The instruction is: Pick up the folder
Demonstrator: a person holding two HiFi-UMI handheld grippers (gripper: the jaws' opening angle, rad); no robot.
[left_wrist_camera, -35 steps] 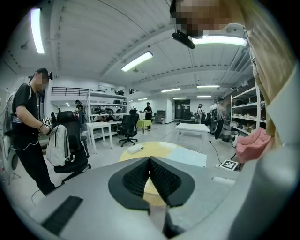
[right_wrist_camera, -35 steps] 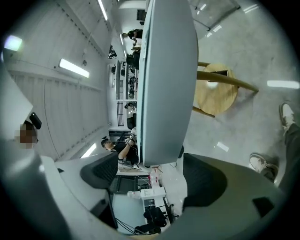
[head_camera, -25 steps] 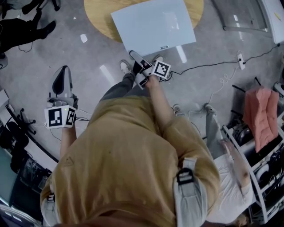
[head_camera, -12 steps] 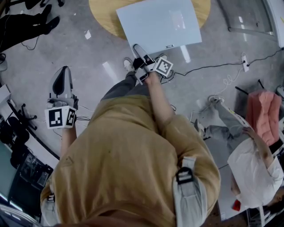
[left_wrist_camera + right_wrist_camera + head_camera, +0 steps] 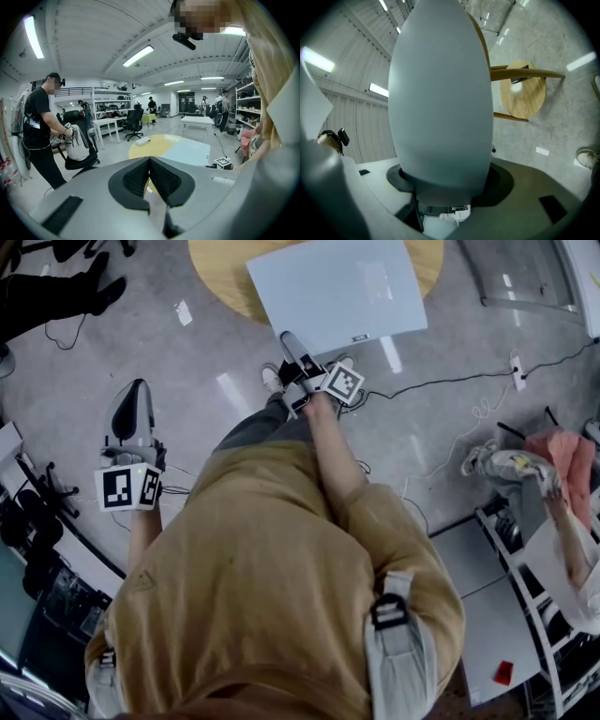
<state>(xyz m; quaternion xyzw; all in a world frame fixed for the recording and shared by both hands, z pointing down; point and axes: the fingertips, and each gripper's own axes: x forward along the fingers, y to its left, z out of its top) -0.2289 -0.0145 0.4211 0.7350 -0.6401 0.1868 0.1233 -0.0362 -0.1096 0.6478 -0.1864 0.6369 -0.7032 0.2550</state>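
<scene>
Folder (image 5: 333, 287) lay on the round counter (image 5: 214, 268) at twelve o'clock, near edge overhanging so my right tongs (image 5: 291, 343), still spread, were just closing around it. Left tongs (image 5: 133, 395) hung pressed together, empty.

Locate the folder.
Top centre of the head view, the folder lies on the round wooden table, its near edge in the right gripper, whose jaws have just been closing.

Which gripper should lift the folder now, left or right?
Right. The right gripper is at the near edge of the folder, and its jaws have just been closing with that edge between them. The left gripper hangs off to the side over the floor, shut and empty.
</scene>
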